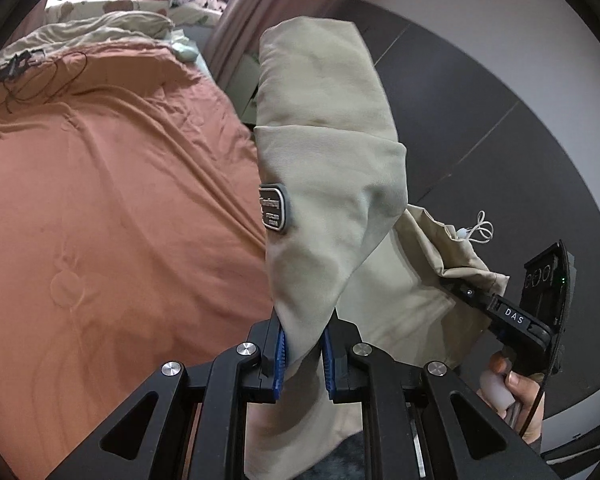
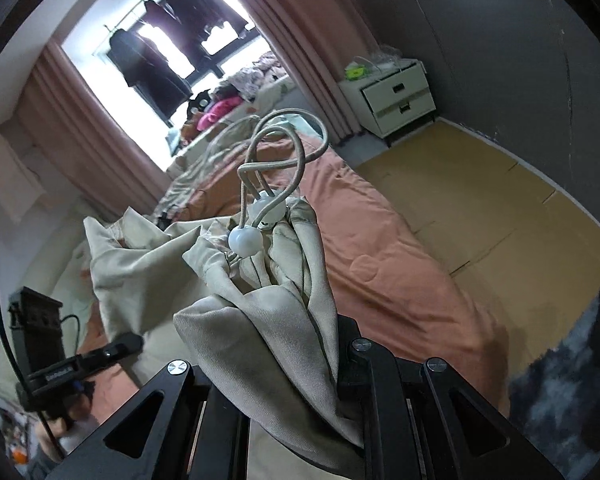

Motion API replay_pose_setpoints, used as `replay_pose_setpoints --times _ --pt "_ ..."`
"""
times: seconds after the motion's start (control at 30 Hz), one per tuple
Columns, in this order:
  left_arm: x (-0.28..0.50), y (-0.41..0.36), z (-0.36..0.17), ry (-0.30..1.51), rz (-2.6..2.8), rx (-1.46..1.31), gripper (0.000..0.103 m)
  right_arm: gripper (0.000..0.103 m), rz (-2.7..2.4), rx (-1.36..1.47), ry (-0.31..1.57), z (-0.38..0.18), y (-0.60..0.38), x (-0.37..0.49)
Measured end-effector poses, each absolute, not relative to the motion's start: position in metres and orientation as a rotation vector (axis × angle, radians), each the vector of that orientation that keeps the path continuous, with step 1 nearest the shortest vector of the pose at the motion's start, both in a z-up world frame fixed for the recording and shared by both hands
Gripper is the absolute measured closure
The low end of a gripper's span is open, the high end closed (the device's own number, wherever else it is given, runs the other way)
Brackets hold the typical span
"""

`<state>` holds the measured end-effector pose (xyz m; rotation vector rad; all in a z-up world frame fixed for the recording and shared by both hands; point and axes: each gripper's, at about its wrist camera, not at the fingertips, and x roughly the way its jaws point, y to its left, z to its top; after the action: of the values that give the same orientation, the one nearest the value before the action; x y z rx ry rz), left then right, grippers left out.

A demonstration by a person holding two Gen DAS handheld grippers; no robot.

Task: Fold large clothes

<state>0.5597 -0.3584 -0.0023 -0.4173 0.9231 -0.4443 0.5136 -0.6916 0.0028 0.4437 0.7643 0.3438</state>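
Already both grippers clamp beige garment [image 1: 332, 184]: left gripper [image 1: 303, 356] fingers nearly shut on fold, cloth rising straight ahead, label patch outward; right gripper [image 2: 300, 340] fingers hidden under bunched drawstring edge [image 2: 276, 168] (closed on it, judging by the bunching). Garment hangs stretched between both, above orange bed [image 1: 112, 184]. Beyond: curtains [image 2: 300, 32], window, nightstand [image 2: 388, 96].

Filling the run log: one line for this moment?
left gripper: shut on beige garment | right gripper: shut on beige garment | over orange bedspread
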Motion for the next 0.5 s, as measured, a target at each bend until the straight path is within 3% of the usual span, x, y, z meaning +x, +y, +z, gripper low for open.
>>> replay_pose_setpoints --times 0.43,0.5 --pt "0.649 -0.340 -0.088 1.053 -0.411 -0.423 0.085 0.088 0.258 0.400 0.890 -0.066 -0.674 0.616" --pt "0.659 -0.341 -0.106 1.091 -0.378 -0.380 0.081 0.075 0.207 0.408 0.918 -0.080 -0.673 0.629"
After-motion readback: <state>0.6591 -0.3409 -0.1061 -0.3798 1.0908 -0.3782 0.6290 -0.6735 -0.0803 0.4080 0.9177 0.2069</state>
